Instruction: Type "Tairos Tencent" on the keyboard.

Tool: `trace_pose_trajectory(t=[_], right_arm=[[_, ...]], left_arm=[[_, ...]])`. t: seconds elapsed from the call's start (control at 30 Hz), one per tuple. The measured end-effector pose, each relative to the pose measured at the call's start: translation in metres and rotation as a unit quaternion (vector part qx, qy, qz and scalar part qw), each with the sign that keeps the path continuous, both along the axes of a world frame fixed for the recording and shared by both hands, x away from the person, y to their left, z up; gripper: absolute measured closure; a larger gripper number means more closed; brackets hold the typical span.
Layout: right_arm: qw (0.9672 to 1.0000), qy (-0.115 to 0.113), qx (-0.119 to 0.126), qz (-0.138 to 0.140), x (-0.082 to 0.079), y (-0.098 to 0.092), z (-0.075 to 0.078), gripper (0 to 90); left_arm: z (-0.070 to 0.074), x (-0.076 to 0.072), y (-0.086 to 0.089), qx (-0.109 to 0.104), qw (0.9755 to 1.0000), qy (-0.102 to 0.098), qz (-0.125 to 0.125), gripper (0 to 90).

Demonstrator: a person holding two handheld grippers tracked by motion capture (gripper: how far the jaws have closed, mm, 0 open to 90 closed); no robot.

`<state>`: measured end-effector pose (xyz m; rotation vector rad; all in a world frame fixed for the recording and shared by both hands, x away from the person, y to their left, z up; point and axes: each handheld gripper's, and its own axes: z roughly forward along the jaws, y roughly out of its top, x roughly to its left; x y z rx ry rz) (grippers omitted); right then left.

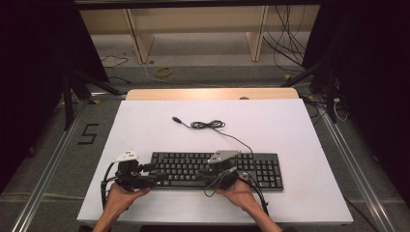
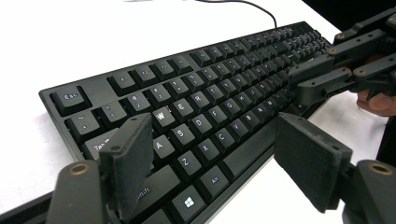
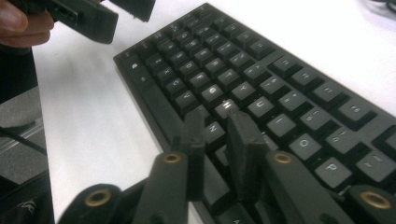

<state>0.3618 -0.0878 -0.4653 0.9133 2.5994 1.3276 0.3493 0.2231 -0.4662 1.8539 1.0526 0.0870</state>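
While tongs (image 1: 153, 175) hover, black keyboard (image 1: 261, 166), white table (image 1: 145, 130)

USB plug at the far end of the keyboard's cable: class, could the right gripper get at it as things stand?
Probably yes: the USB plug lies alone on bare table beyond the keyboard, and the right gripper holds nothing.

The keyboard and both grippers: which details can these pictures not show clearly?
- Keyboard, high view: key legends too small to read; both grippers cover parts of the key rows.
- Keyboard, left gripper view: the near left corner is cut off by the bottom edge and hidden behind the left gripper.
- Right gripper, right gripper view: whether its narrow jaws touch a key is unclear, because they hide the keys under them.
- Cable plug, high view: too small to identify.
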Motion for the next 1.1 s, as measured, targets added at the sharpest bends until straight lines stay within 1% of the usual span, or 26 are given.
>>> trace_pose_trajectory(t=[0.1, 0.27, 0.33, 0.4, 0.47, 0.53, 0.63, 0.83, 1.1], right_arm=[[1.0, 0.001, 0.006, -0.006, 0.003, -0.003, 0.002, 68.9], [0.9997, 0.007, 0.013, -0.018, 0.007, -0.006, 0.004, 62.8], [0.9996, 0.005, 0.016, -0.022, 0.009, -0.006, 0.005, 60.3], [0.9995, 0.004, 0.019, -0.026, 0.011, -0.007, 0.006, 56.2], [0.9993, 0.008, 0.018, -0.031, 0.014, -0.007, 0.007, 54.2], [0.9992, 0.01, 0.021, -0.031, 0.016, -0.006, 0.007, 50.2], [0.9992, 0.011, 0.018, -0.034, 0.018, -0.003, 0.009, 46.1], [0.9992, 0.007, 0.017, -0.036, 0.024, 0.003, 0.011, 46.2], [0.9995, 0.001, 0.01, -0.028, 0.028, 0.014, 0.012, 54.5]], left_arm=[[0.0, 0.0, 0.0, 0.001, 1.0, 0.0, 0.0, 28.2], [0.0, 0.0, 0.001, 0.004, 1.0, 0.002, 0.003, 28.9], [0.0, 0.001, 0.002, 0.008, 1.0, 0.004, 0.004, 29.7], [0.0, 0.001, 0.002, 0.012, 0.9999, 0.005, 0.005, 31.2], [0.0, 0.001, 0.003, 0.015, 0.9998, 0.007, 0.006, 32.9], [-0.001, 0.002, 0.003, 0.019, 0.9997, 0.01, 0.009, 35.5], [-0.002, 0.002, 0.004, 0.032, 0.9992, 0.017, 0.015, 40.1], [-0.004, 0.003, 0.005, 0.051, 0.9982, 0.029, 0.015, 51.1], [-0.004, 0.003, 0.007, 0.062, 0.9975, 0.033, 0.01, 63.7]])
